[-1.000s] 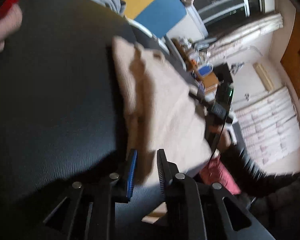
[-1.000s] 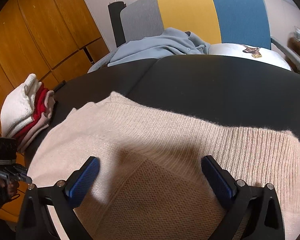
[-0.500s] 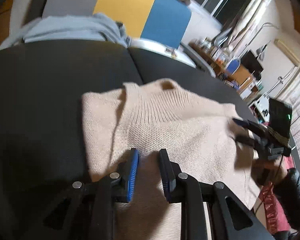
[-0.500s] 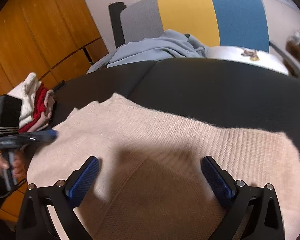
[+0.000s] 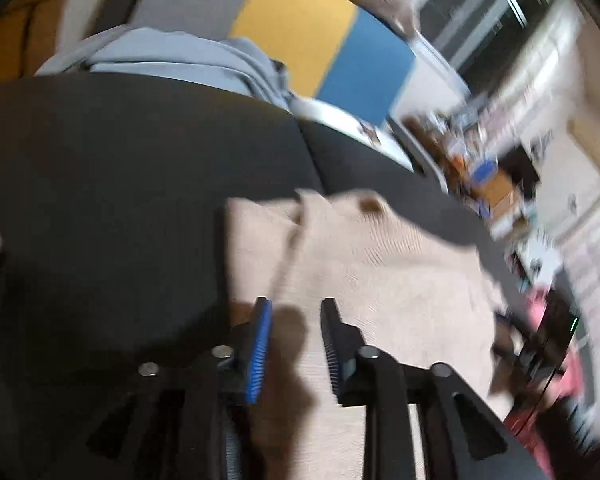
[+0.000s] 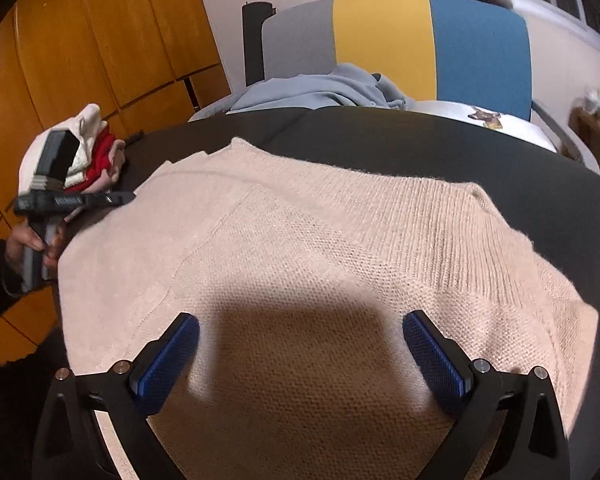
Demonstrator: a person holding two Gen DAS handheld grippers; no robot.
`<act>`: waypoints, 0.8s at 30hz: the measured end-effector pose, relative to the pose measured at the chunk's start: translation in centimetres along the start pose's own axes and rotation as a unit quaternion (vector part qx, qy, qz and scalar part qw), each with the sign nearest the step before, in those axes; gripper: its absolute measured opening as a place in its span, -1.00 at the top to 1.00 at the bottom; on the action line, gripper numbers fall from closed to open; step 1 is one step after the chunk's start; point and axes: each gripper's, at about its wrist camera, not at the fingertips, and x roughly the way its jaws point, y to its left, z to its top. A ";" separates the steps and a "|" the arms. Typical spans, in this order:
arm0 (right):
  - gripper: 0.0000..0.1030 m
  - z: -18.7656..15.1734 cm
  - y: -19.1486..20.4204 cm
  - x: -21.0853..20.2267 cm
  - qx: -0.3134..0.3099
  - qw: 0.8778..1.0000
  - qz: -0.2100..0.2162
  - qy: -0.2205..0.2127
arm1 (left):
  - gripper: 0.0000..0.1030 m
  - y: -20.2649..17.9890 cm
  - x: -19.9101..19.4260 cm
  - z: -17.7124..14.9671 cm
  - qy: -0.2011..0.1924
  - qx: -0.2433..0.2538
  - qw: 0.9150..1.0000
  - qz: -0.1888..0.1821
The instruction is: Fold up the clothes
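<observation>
Beige sweater (image 6: 312, 264) lies flat on dark worktop (image 6: 440, 140), long axis across; right gripper (image 6: 300, 356) (jaws wide apart, empty) is centred over it, left gripper (image 5: 296, 340), jaws just opening w/ nothing between, at its left edge.

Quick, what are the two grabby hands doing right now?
Left hand-held gripper: just been opening, holding nothing, above the beige sweater.
Right hand-held gripper: wide open, empty.

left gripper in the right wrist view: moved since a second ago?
Yes. The left gripper has come up and inward from the lower left edge, now level with the folded stack, its tip over the beige sweater edge. Jaws have just been opening, nothing between them.
</observation>
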 end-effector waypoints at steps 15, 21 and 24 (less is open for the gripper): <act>-1.00 -0.2 0.0 0.0 0.007 1.000 -0.003 -0.013 | -0.07 3.0 2.4 1.0 0.108 -0.055 0.985 -0.123; -1.00 -0.2 -0.2 -0.1 0.010 1.000 -0.002 -0.015 | 0.44 3.0 3.1 0.6 0.127 -0.087 0.975 -0.161; -1.00 -0.2 -0.2 -0.1 0.011 1.000 -0.003 -0.016 | 0.73 2.5 3.6 0.6 0.118 -0.079 0.980 -0.137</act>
